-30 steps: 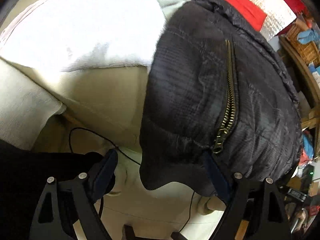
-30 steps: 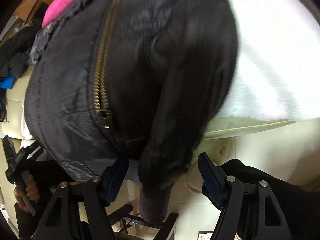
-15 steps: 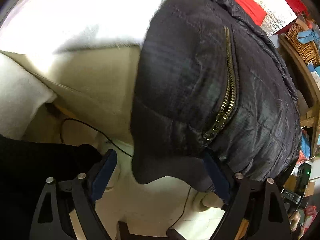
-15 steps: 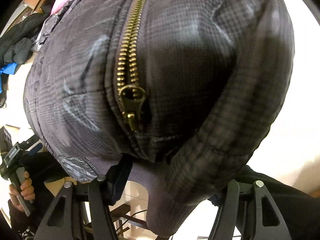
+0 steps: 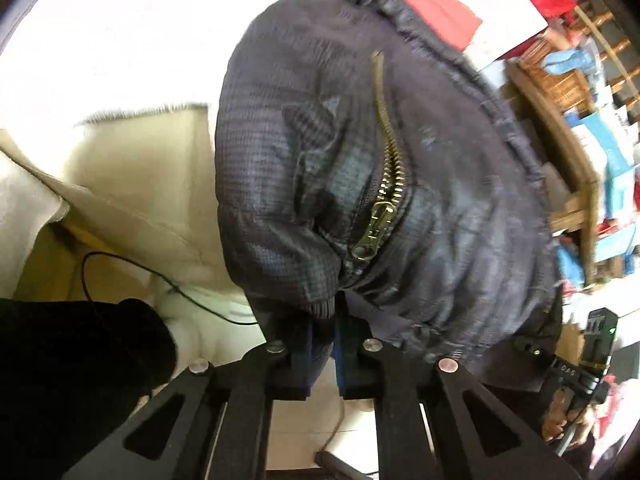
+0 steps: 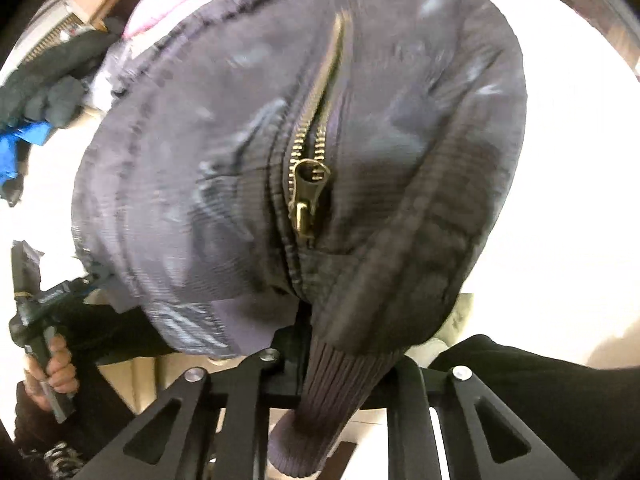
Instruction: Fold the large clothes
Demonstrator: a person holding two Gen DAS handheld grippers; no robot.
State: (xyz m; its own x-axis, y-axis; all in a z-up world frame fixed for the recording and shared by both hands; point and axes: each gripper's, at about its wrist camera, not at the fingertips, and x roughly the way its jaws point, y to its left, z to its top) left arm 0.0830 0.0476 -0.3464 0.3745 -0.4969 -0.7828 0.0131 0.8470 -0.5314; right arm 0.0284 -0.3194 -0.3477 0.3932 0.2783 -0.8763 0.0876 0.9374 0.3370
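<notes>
Dark quilted jacket [image 5: 400, 184] lies bunched on a white-covered sofa [image 5: 120, 60], its lower end hanging over the front edge of the seat. Brass zipper [image 5: 384, 196] runs down the middle; slider [image 6: 306, 196] sits near the hem.

Left gripper [image 5: 322, 344]: jaws brought together, clamped on the ribbed hem [image 5: 320, 308] of the jacket, just below the zipper's lower end. Blue pads press the fabric from both sides.

Right gripper [image 6: 340, 356]: jaws closing, the ribbed cuff [image 6: 320, 396] of a sleeve between them. Cuff hangs down past the fingers; left finger pad is against the knit, right pad hidden behind the fabric. Grip reads as pinched on the cuff.

Both views blurred over the jacket surface.

From the right wrist view, a hand [image 6: 50, 368] at the left edge holds the other tool's handle. A black cable [image 5: 132, 276] runs across the sofa's cream front panel. Wooden shelving [image 5: 568, 140] with mixed items stands beyond the sofa's far right corner
</notes>
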